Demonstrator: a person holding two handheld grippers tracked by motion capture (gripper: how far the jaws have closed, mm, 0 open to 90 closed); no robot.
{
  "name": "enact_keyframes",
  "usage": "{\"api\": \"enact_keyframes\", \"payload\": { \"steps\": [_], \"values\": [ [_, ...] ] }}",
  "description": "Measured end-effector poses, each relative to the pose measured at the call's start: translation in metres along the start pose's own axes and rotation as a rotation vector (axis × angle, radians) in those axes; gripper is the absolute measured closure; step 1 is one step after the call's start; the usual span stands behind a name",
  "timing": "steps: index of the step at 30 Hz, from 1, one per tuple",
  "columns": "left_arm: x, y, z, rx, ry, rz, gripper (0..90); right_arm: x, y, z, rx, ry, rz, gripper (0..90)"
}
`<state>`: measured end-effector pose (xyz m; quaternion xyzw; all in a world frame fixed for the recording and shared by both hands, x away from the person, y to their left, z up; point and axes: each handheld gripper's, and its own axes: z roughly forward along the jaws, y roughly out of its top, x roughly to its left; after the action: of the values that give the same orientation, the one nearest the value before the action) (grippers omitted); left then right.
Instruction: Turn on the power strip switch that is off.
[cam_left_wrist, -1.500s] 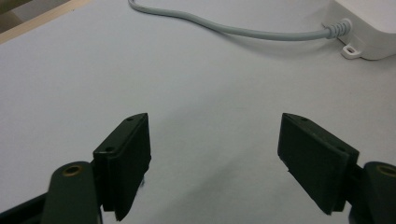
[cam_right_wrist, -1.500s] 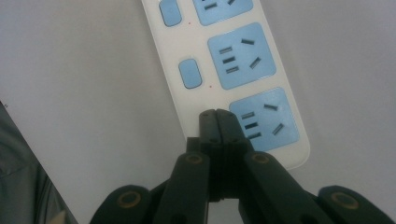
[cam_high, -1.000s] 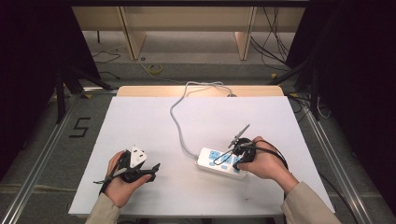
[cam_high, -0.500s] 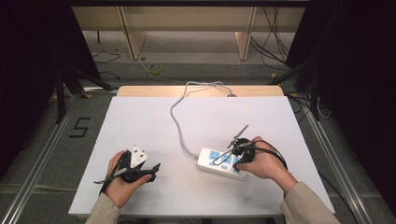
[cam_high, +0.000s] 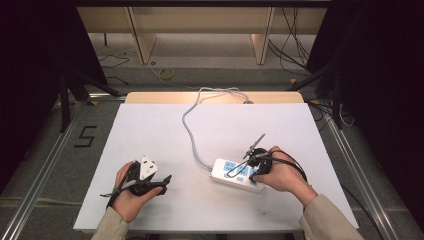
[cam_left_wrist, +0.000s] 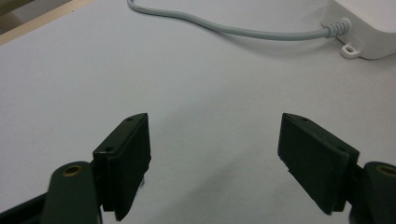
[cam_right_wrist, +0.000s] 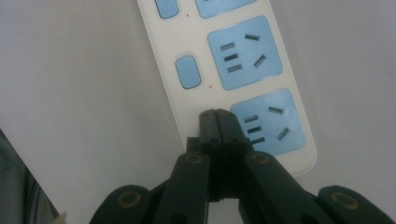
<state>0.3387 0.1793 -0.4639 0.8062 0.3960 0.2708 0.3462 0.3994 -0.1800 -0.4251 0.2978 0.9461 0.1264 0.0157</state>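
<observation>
The right gripper (cam_right_wrist: 218, 116), jaws clenched empty, pressed the power strip (cam_right_wrist: 233, 70) near the table's (cam_high: 150, 130) front edge; the left gripper (cam_left_wrist: 215, 158) gaped well apart.

One white plastic power strip (cam_high: 236, 174) with blue socket faces lies at five o'clock on the one white table (cam_high: 150, 130); the right gripper view shows two whole blue sockets and two blue rounded switch buttons (cam_right_wrist: 187, 72); one grey cable (cam_high: 187, 127) runs toward twelve o'clock
</observation>
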Motion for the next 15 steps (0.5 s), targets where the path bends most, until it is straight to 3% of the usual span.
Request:
{"api": "enact_keyframes", "payload": {
  "steps": [15],
  "values": [
    [-0.0009, 0.0004, 0.0, -0.001, 0.002, -0.002, 25.3, 0.0016, 0.0001, 0.0013, 0.001, -0.007, 0.014, 90.0]
  ]
}}
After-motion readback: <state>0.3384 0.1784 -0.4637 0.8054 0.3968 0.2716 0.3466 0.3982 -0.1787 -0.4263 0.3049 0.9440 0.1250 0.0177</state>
